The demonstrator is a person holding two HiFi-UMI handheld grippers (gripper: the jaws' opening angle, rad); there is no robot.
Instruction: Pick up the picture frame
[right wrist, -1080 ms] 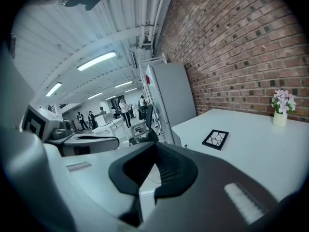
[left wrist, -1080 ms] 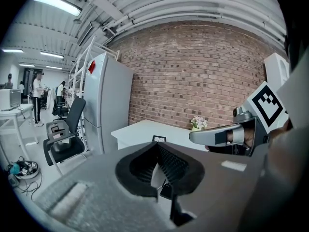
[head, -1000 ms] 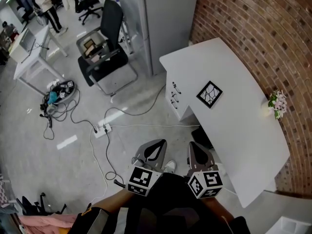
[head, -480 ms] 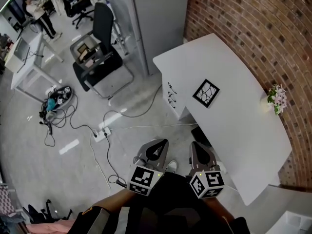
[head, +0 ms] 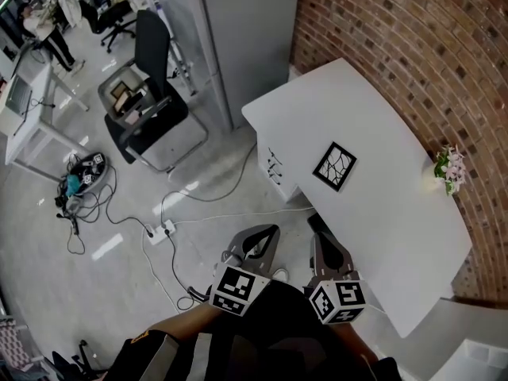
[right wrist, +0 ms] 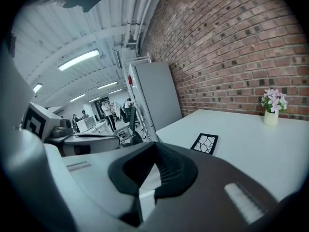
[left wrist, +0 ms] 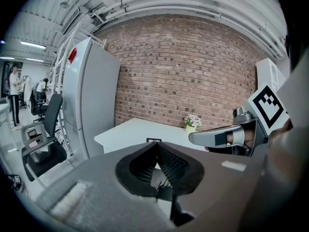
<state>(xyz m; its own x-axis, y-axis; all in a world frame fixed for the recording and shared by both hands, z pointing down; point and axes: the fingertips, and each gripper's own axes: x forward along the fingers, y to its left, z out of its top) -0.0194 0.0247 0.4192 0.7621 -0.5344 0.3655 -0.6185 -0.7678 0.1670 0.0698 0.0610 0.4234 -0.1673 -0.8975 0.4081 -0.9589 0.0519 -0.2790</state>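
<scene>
Both tongs are pressed together with nothing in them. The left gripper (head: 268, 230) and the right gripper (head: 317, 238) hang side by side over the grey floor, just short of the white table (head: 413, 236). The picture frame (head: 334, 166) lies flat on that table near its floor-side edge, well apart from both grippers. A small vase of flowers (head: 449, 170) stands at the far edge against the brick wall (head: 397, 38). A white drawer unit (head: 278, 163) sits beneath the table's end. To my left are a grey cabinet (head: 246, 46), an office chair (head: 147, 94) and a power strip (head: 157, 230) trailing cables.

Only the head view shows those cables on the floor. The right gripper view gives the frame's black border and branching pattern plainly. The left gripper view shows only a dark sliver of the frame above its closed jaws, and the right gripper alongside.
</scene>
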